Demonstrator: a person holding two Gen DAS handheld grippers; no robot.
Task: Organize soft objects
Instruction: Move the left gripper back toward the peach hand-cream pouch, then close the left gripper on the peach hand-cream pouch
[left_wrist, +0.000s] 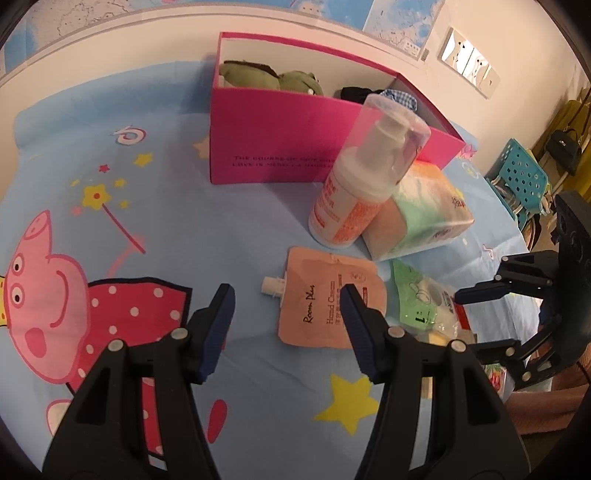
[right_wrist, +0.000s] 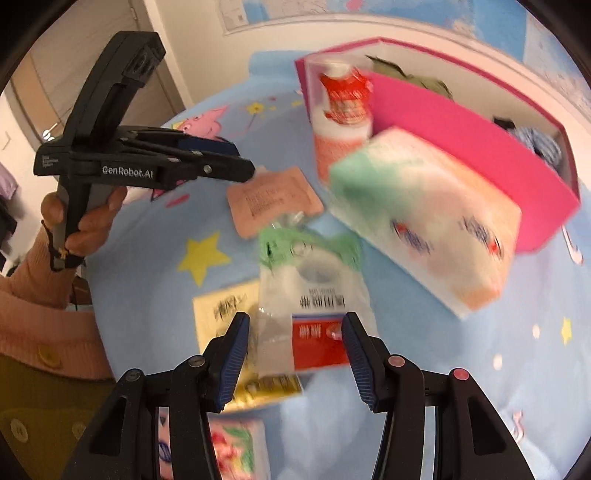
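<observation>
Both grippers are half open and hold nothing: the left gripper (left_wrist: 288, 328) hovers over the pink hand-cream pouch (left_wrist: 325, 299), which lies flat on the bed sheet (left_wrist: 184, 229) in front of the pink box (left_wrist: 280, 147). The right gripper (right_wrist: 293, 354) hangs above the clear packet (right_wrist: 310, 291) beside that pouch. The pouch looks soft, light and slippery, so pinching across its flat body near the edge seems best.

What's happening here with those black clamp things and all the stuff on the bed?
A person holds a two-finger gripper in each hand over a cartoon bedsheet, tidying soft items into the pink box, which already holds a green plush. Both grippers are open and hold nothing. The left gripper hovers near the peach hand cream pouch; the right gripper hovers over a clear packet with a green top. A pump bottle and a tissue pack sit beside the box.
</observation>
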